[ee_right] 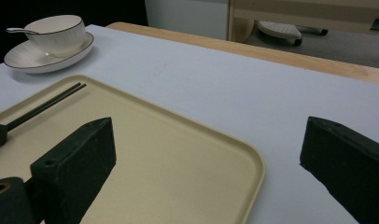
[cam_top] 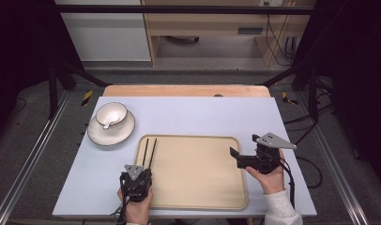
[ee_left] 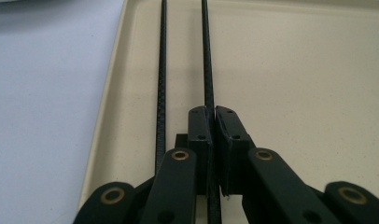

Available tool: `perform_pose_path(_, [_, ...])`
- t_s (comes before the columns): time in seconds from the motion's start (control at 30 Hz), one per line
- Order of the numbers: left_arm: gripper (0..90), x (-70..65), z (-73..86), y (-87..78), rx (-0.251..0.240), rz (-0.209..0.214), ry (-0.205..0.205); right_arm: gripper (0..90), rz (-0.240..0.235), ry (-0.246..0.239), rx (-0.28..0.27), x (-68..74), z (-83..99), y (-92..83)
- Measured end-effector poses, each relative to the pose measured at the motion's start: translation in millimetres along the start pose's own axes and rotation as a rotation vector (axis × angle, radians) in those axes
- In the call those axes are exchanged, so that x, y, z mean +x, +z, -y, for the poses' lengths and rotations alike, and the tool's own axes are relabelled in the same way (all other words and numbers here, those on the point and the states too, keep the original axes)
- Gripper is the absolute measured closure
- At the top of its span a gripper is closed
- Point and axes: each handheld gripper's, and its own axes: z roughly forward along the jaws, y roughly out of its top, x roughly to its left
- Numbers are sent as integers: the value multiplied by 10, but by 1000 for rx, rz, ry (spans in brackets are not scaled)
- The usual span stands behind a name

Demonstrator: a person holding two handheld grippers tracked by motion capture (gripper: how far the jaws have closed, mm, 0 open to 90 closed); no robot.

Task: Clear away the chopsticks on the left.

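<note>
Two thin black chopsticks (cam_top: 148,151) lie side by side along the left part of a beige tray (cam_top: 198,187). My left gripper (cam_top: 141,172) sits at the tray's near left edge. In the left gripper view its jaws (ee_left: 212,114) are shut on the near end of the right chopstick (ee_left: 207,56). The other chopstick (ee_left: 161,84) runs just outside the left jaw, on the tray (ee_left: 295,70). My right gripper (cam_top: 235,157) hovers at the tray's right edge, pointing left. It stands open (ee_right: 211,163) with nothing between its jaws, over the tray's corner (ee_right: 178,154).
A white bowl (cam_top: 111,114) with a spoon (cam_top: 108,124) in it stands on a white saucer (cam_top: 109,136) at the table's back left. The pale blue table top (cam_top: 202,112) stretches behind the tray. Metal rails run along both sides of the table.
</note>
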Motion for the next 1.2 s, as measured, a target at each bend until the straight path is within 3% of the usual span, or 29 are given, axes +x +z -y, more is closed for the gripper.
perform_pose_path(0.2, [851,2,-3,-2,4,2,2,36,1,0,0,0,0,0])
perform_pose_path(0.53, [767,15,-37,-67,-12,33,22,35,2,0,-2,-4,-2,-11])
perform_pose_path(0.63, [733,48,-118,-150,-38,66,25,36,4,1,-4,-10,-1,-18])
perform_pose_path(0.77, [682,108,-286,-264,-81,145,39,35,8,6,-7,-11,0,-21])
perform_pose_path(0.97, [603,169,-582,-430,-146,233,140,34,7,10,-13,-23,-7,-48])
perform_pose_path(1.2, [512,236,-758,-512,-177,250,258,33,16,11,-21,-46,-11,-83])
